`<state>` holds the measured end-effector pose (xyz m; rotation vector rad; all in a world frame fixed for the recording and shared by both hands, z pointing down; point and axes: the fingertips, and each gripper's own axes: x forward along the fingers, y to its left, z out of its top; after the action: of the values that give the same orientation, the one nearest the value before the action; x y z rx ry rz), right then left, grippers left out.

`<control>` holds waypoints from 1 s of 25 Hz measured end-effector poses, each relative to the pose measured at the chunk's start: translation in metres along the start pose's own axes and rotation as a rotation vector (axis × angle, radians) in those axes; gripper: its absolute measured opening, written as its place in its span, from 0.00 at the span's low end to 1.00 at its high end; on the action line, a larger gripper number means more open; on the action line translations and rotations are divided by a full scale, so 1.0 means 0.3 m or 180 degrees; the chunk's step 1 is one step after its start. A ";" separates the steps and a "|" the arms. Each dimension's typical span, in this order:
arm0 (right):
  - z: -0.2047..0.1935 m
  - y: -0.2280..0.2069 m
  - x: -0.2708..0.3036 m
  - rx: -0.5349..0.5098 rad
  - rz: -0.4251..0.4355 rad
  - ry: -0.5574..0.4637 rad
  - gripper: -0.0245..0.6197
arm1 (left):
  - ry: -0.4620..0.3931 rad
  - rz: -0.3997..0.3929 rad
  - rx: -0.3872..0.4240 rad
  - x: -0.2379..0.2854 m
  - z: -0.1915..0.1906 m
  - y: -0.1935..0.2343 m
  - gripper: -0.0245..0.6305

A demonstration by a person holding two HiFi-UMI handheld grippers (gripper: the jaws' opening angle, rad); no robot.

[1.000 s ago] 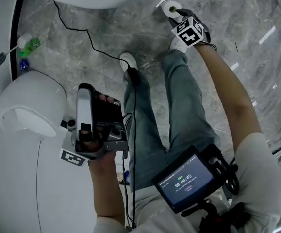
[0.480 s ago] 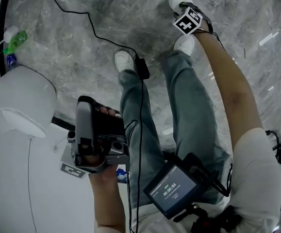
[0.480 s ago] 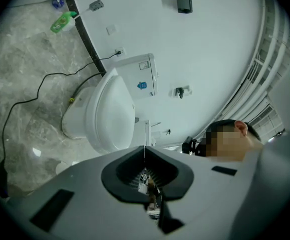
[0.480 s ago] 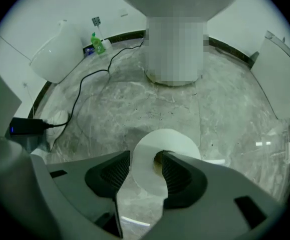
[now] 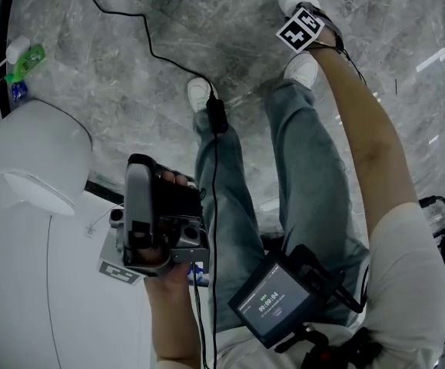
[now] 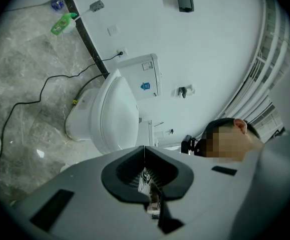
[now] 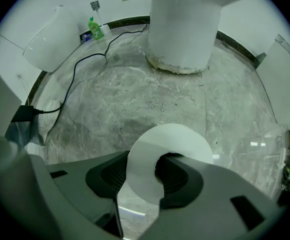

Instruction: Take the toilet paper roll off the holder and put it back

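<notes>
Closest to the body, the left tongs [image 6: 145, 153] were clenched shut on nothing and held idle by the person's waist, pointing toward a white ceramic toilet [image 6: 109, 115] against the wall. Farther out, at the end of the outstretched arm, the right tongs [image 7: 152, 176] were grasping the white toilet paper roll [image 7: 180, 139] by its wall, with one jaw pushed into the hollow core and the other pressed on the outside. The roll's long axis therefore ran along the jaws, its flat end facing back at the camera. It hung off the holder, low over the grey marble floor [image 7: 134, 99], with the round white pedestal [image 7: 185, 29] beyond it and a green bottle [image 7: 95, 29] by the far wall. The right hand alone had the roll, so returning it was probably that hand's job, and the core would need lining up with the holder's bar. I could not tell which wall fitting was the holder.
</notes>
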<state>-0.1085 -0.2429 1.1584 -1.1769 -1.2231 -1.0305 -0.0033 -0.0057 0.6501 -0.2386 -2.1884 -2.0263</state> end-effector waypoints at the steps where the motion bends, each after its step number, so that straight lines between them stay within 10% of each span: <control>1: 0.001 -0.001 0.003 0.0013 0.0007 0.0015 0.32 | -0.0004 0.0005 0.0001 -0.002 0.000 0.002 0.05; 12: 0.002 -0.008 -0.150 0.0636 0.0146 -0.0312 0.30 | -0.0085 -0.0097 -0.0003 -0.052 0.015 -0.061 0.05; 25: 0.275 -0.044 -1.273 0.0985 0.0101 -0.1691 0.30 | 0.0116 -0.0771 0.0393 -0.169 0.094 -0.663 0.05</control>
<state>-0.1666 -0.1771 0.7775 -1.2547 -1.6994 -0.4840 0.0031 0.0067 0.4434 0.0816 -2.4100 -1.9801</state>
